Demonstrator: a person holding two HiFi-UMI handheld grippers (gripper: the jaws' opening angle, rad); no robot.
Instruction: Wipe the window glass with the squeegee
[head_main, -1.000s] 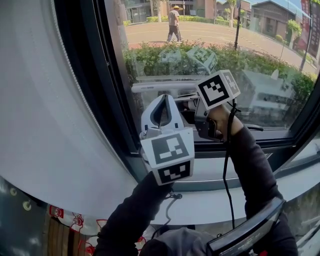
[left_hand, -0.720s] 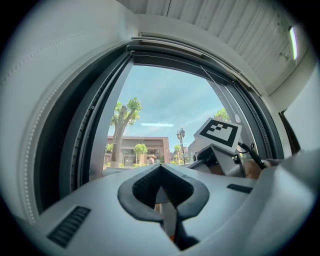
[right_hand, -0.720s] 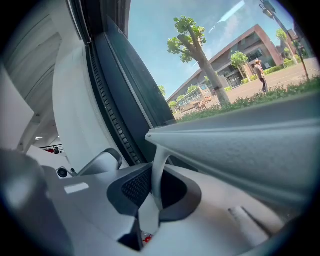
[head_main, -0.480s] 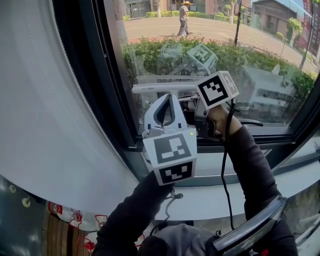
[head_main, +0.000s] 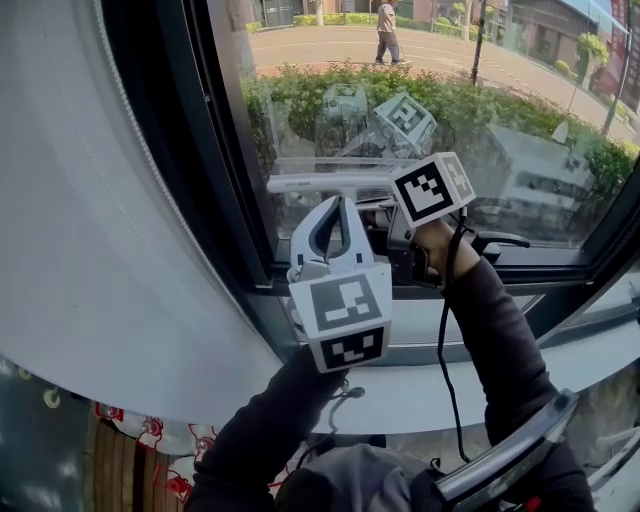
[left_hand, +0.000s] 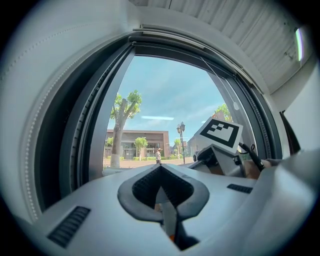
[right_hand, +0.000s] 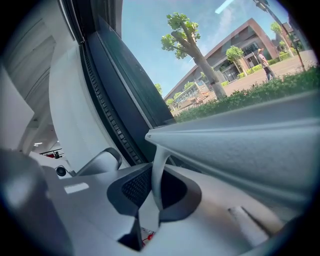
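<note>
A white squeegee (head_main: 320, 182) lies level against the window glass (head_main: 520, 90), low on the pane. My right gripper (head_main: 388, 215) is shut on its handle, partly hidden behind the marker cube (head_main: 432, 187). In the right gripper view the thin white handle stands between the pads of the right gripper (right_hand: 156, 175), and the wide blade (right_hand: 240, 145) crosses the frame. My left gripper (head_main: 340, 203) points up just beside it, shut with nothing in it. In the left gripper view the left gripper (left_hand: 160, 170) has its tips together, and the right gripper's cube (left_hand: 220, 132) is close on the right.
The dark window frame (head_main: 170, 150) runs down the left, with a white curtain (head_main: 70, 250) beside it. A grey sill (head_main: 470, 385) lies below the glass. A black cable (head_main: 445, 330) hangs along the right sleeve. Outside are a hedge (head_main: 480, 105) and a walking person (head_main: 387, 30).
Both grippers and the squeegee have slid a little way down the glass. The person outside has walked to the right.
</note>
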